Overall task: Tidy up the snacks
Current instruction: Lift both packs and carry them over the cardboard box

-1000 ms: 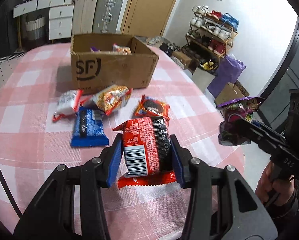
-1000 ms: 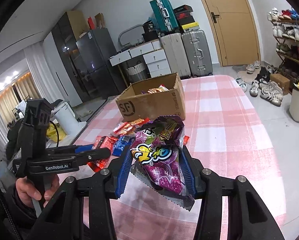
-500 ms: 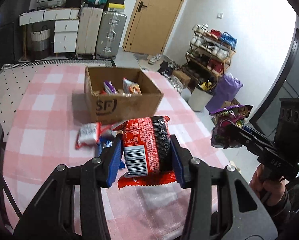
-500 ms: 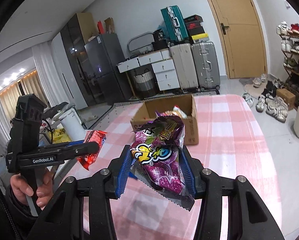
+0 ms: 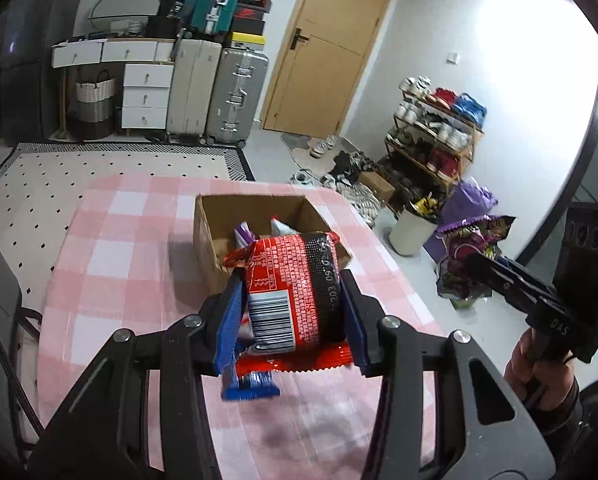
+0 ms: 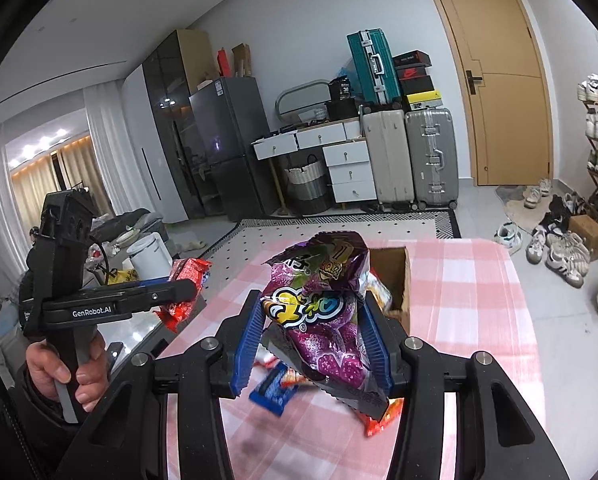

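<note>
Red foil packet with a barcode panel sits clamped between the blue pads of the left gripper, jaws closed to the packet's width; it hangs in the air on the near side of the cardboard box, above the pink checked tablecloth. Purple glossy bag is pinched the same way in the right gripper, also raised short of the box, whose open top shows just behind it. Box already holds a few wrappers; exact count not readable. Near side of the box, on the cloth: a blue packet and an orange-red one lie loose under the grippers. Risks, judged from this state: both packets are slick, air-filled foil held only at mid-body, so either could slide out or rotate in the pads if the grip eases before it is over the box opening, landing on the cloth or off the table's edge. Both tools head for one small opening; arriving together could knock the grippers or catch the box wall and shove the light box along the cloth. Squeezing harder could burst a bag.
</note>
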A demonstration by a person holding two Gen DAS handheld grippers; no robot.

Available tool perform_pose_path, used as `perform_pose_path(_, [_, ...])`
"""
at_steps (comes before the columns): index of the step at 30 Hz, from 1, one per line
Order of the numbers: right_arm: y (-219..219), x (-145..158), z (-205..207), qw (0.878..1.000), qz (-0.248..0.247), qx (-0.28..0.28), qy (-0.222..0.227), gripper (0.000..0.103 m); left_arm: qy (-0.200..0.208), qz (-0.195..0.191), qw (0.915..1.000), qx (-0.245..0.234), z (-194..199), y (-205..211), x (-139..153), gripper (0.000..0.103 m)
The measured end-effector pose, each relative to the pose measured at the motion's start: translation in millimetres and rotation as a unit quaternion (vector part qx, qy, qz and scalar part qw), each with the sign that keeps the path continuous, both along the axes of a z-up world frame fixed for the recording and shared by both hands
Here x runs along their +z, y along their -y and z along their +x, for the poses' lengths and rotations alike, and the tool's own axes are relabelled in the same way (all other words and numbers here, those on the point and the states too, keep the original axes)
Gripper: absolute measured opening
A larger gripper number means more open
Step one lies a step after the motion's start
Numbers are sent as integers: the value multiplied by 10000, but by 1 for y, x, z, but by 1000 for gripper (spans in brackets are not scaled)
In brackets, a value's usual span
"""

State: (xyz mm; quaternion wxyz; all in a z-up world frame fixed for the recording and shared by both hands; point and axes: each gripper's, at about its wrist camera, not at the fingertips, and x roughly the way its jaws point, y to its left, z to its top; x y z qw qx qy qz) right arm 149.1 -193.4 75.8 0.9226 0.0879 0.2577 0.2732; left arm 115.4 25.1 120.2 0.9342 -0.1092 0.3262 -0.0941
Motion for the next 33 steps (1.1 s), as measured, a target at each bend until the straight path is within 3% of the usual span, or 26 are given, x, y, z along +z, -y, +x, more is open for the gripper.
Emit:
perform_pose_path(6, [-13,16,35,9998,-89,106,111,48,-185,-10,9998,89,40,2,4,42])
perform_pose_path(10, [-19,21,63,9997,-136,146,105,48,-366,-259,9988,217,63,2,-1,42])
perform_pose_path(17, [-28,27,122,9996,-137,235,4,48,-448,15,9987,234,113,15,-8,42])
perform_pose_path(33, [-44,-15,210,9987,-262,202,-384,48,-879,33,9959,199,222,20,-56,42])
